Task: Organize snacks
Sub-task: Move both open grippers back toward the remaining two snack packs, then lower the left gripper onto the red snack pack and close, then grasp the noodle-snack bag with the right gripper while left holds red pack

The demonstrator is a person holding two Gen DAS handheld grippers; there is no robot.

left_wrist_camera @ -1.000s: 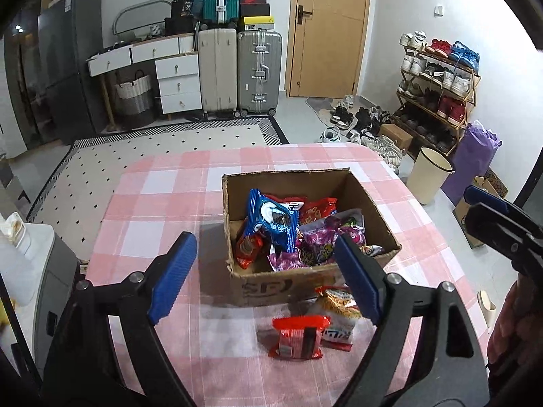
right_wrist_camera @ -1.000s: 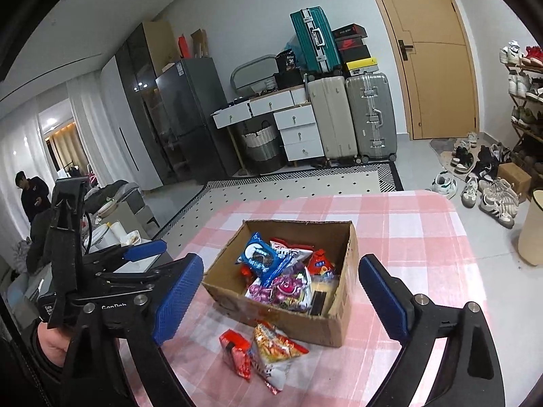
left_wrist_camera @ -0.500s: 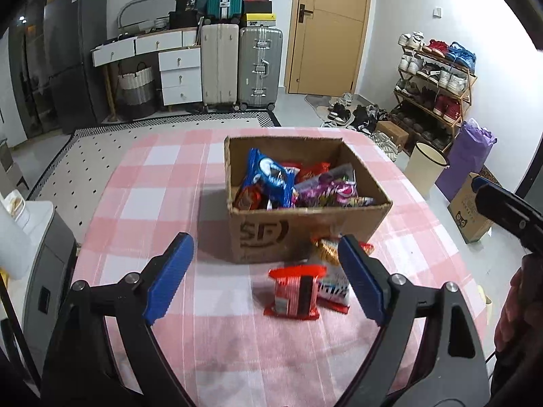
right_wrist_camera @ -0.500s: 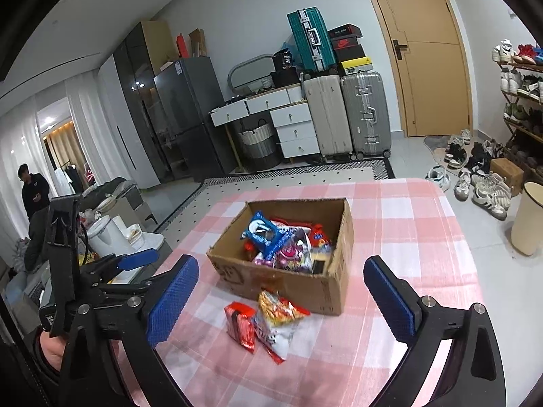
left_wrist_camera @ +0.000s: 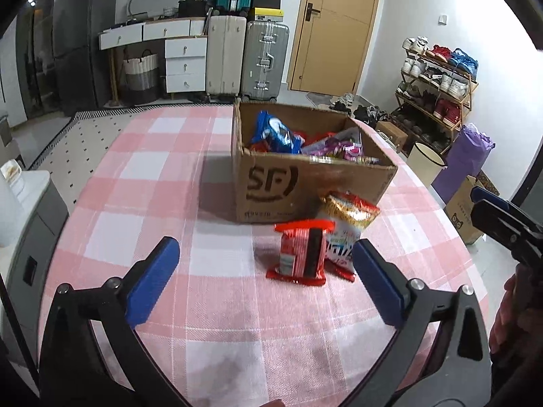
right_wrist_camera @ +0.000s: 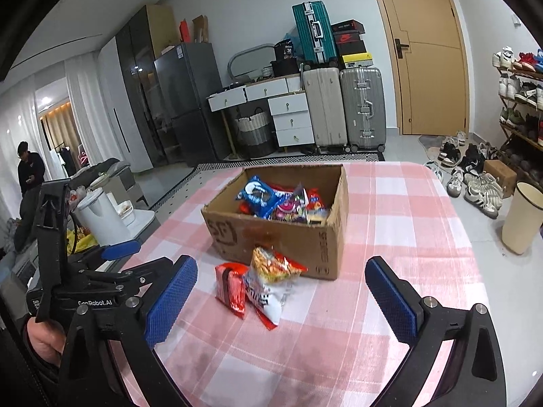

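Here a table under a pink-and-white checked cloth (left_wrist_camera: 146, 176) is seen to fill most of both views. On it, toward the far side, an open cardboard box (left_wrist_camera: 292, 186) is set; its near wall is printed with the letters SF. Several snack packets are heaped inside, the clearest being a blue biscuit pack (left_wrist_camera: 276, 134) leaning at the left and a purple wrapper (left_wrist_camera: 339, 149) to its right.

Two more snacks are left on the cloth just in front of the box's near wall — a white-and-orange snack bag (left_wrist_camera: 346, 224), its top resting against the cardboard, and a red packet (left_wrist_camera: 300, 254) lying just to its left and partly over it. In the right wrist view the same pair is shown, the red packet (right_wrist_camera: 232, 286) again on the left.

The left gripper (left_wrist_camera: 264, 288) is held above the near part of the cloth, its jaws having just been opening to their widest, with nothing pressed between the blue pads (left_wrist_camera: 152, 281); the red packet lies beyond the tips. The right gripper (right_wrist_camera: 281, 302) is likewise spread wide and empty — its jaws too have just been opening.
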